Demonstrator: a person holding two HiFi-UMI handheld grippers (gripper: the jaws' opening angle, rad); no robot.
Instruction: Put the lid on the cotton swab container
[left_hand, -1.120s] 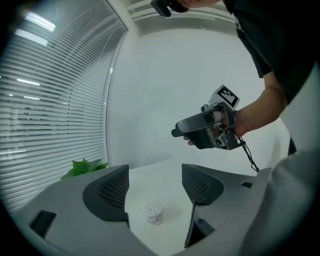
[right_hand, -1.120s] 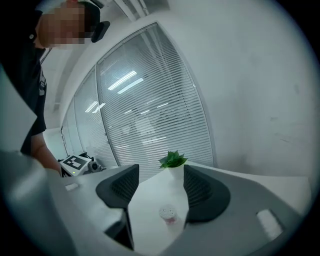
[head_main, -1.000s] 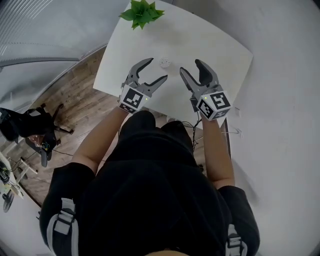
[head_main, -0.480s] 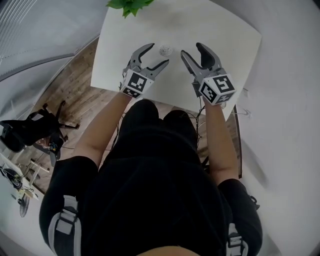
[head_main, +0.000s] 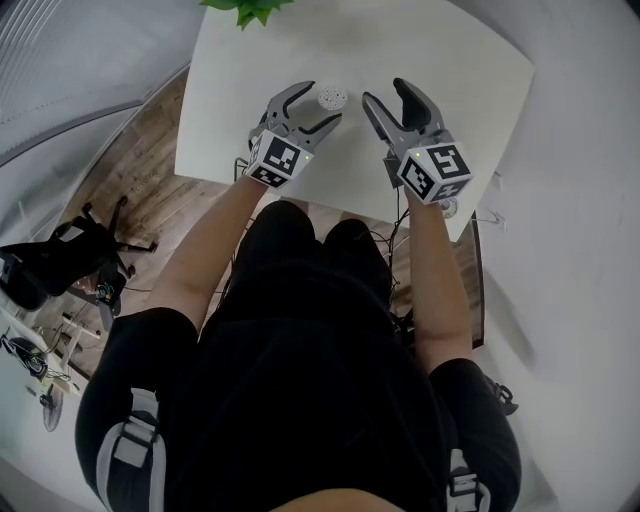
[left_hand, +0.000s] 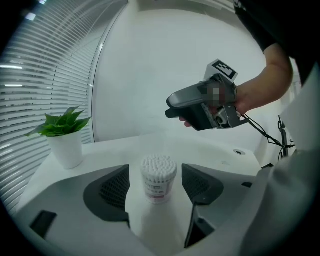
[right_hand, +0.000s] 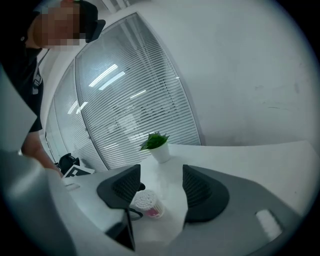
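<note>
Overall, the room is pale, with window blinds (right_hand: 140, 110) along a curved wall and a wooden floor (head_main: 130, 190) showing past the left edge of the white table (head_main: 460, 70). A small potted plant (head_main: 245, 8) stands at the far edge of the table, toward its left corner.

Both grippers hang over the near half of the table. The left gripper (head_main: 320, 106) has its jaws spread wide and holds nothing. The right gripper (head_main: 384, 93) also has its jaws apart and is empty, and it sits just to the right of the left one.

The cotton swab container (head_main: 332, 98) stands about in the middle of the table, between the near and far edges. Its long axis is upright, with the white swab heads open to the top and no lid on it. In the left gripper view it is straight ahead, centred in the gap between the jaws but touching neither pad. In the right gripper view it lies low and to the left, outside the gap. So I judge the left gripper is the nearer one and is better placed to steady it.

No view shows a lid, so where it is I cannot tell.
</note>
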